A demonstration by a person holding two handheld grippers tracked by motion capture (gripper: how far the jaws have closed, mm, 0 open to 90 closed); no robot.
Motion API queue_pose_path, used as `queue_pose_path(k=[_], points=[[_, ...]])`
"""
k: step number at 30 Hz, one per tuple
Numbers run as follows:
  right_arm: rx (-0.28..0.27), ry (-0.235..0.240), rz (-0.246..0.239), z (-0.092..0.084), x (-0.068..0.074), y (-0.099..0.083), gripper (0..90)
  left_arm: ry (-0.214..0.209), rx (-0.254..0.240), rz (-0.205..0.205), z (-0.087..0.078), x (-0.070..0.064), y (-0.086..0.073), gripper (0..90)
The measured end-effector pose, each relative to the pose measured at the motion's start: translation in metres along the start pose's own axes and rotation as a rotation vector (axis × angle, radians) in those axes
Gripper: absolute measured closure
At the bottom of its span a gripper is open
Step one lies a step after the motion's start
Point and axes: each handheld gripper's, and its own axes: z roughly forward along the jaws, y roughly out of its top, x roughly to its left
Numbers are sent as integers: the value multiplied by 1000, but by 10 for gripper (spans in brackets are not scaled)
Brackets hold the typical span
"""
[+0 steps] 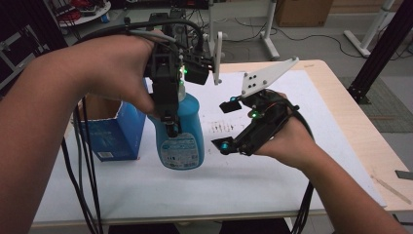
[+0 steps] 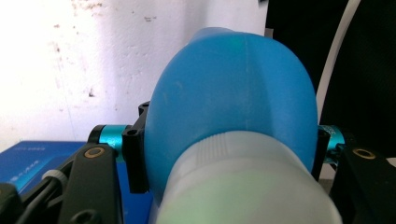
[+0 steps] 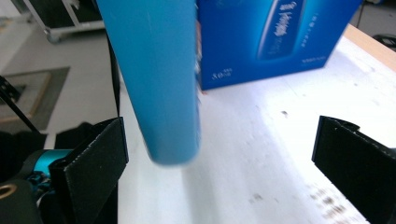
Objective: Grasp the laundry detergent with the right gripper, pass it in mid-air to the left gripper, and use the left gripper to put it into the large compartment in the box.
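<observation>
- The left gripper (image 1: 171,127), held in the person's left hand (image 1: 114,63), points down over the left half of the table and is clamped on a blue bottle (image 1: 182,134)
- In the left gripper view the 2 black jaws press on either side of the blue bottle (image 2: 233,98) just below its pale ribbed cap (image 2: 243,182), so the grip sits at the shoulder of the bottle
- In the high view the bottle hangs upright from that grip, label facing the camera, its base low over the white mat (image 1: 272,180) or on it; which of the 2 I cannot tell
- A blue box (image 1: 114,131) with an open top stands on the mat just left of the bottle, close beside it
- The right gripper (image 1: 228,126) sits in the person's right hand (image 1: 287,141) to the right of the bottle, turned sideways so that its jaws point left toward it
- Its jaws stand wide apart and grip nothing: in the right gripper view the 2 black pads (image 3: 95,163) are far to either side, and the bottle's lower body (image 3: 154,79) rises near the left pad without touching it
- The same view shows the blue box (image 3: 275,37) farther off behind the bottle, and dark specks on the white mat (image 3: 261,154)
- The bare wooden tabletop (image 1: 341,97) shows along the right and far edges of the mat
</observation>
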Motion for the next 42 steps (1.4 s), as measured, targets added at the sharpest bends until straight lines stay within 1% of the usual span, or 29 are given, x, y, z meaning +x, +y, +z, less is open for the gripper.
queue_pose_path(k=[2,3,4,5,6,7,8,9,10,11,12,15,16,19,20,22,23,24,25,26,27,28,29,30,31,32,38,40,42], points=[[34,-22,-2,-8,-5,4,7,7,-6,-18,-4,1,-4,378],[50,-23,-6,-10,-7,5,6,10,-7,-36,-8,2,-6,378],[93,-27,-17,-15,-12,8,5,12,-10,-50,-10,3,-8,378],[126,-30,-25,-18,-14,9,4,13,-16,-74,-15,5,-13,377],[186,-34,-42,-22,-18,13,4,12,-21,-94,-18,7,-15,377],[221,-37,-46,-25,-20,15,4,10,-24,-114,-23,9,-19,377],[268,-47,-57,-29,-24,17,4,8,-30,-142,-30,11,-24,377],[336,-58,-73,-34,-27,20,4,7,-32,-156,-34,13,-26,377],[375,-61,-79,-36,-29,22,5,5,-40,-179,-39,15,-30,377],[410,-75,-95,-41,-32,24,4,1,-47,-205,-47,17,-35,376],[446,-83,-105,-45,-35,27,5,-1,-52,-222,-51,19,-37,377],[522,-98,-121,-55,-40,31,5,-16,-49,-312,-66,26,-47,376],[546,-100,-119,-59,-41,32,5,-19,-48,-337,-71,29,-50,376],[598,-95,-127,-66,-44,36,5,-24,-51,-416,-84,35,-58,376],[610,-99,-130,-67,-45,36,5,-27,-63,-445,-89,37,-61,376],[634,-91,-131,-69,-46,38,5,-32,-87,-504,-98,41,-68,376],[640,-93,-134,-70,-47,38,5,-39,-102,-554,-102,44,-73,375],[648,-93,-133,-71,-48,39,5,-48,-113,-593,-105,46,-77,375],[653,-89,-134,-72,-48,39,5,-53,-119,-624,-107,48,-80,375],[652,-90,-130,-72,-49,39,5,-60,-125,-662,-109,50,-85,375],[655,-90,-130,-73,-50,38,5,-70,-129,-717,-110,53,-92,375],[655,-93,-126,-74,-50,38,6,-67,-132,-749,-111,55,-97,375],[654,-93,-128,-74,-51,37,5,-59,-138,-784,-112,56,-101,375],[658,-97,-130,-75,-51,37,5,-51,-138,-806,-112,57,-105,375],[658,-97,-130,-75,-51,37,5,-51,-138,-806,-112,57,-105,375],[661,-100,-125,-75,-51,36,5,-30,-124,-878,-113,62,-116,375],[674,-107,-119,-75,-53,32,6,35,-83,-1085,-111,70,-143,376],[673,-108,-123,-74,-53,32,6,62,-69,-1138,-109,73,-148,376],[670,-105,-125,-73,-53,32,6,73,-49,-1179,-106,76,-153,376]])
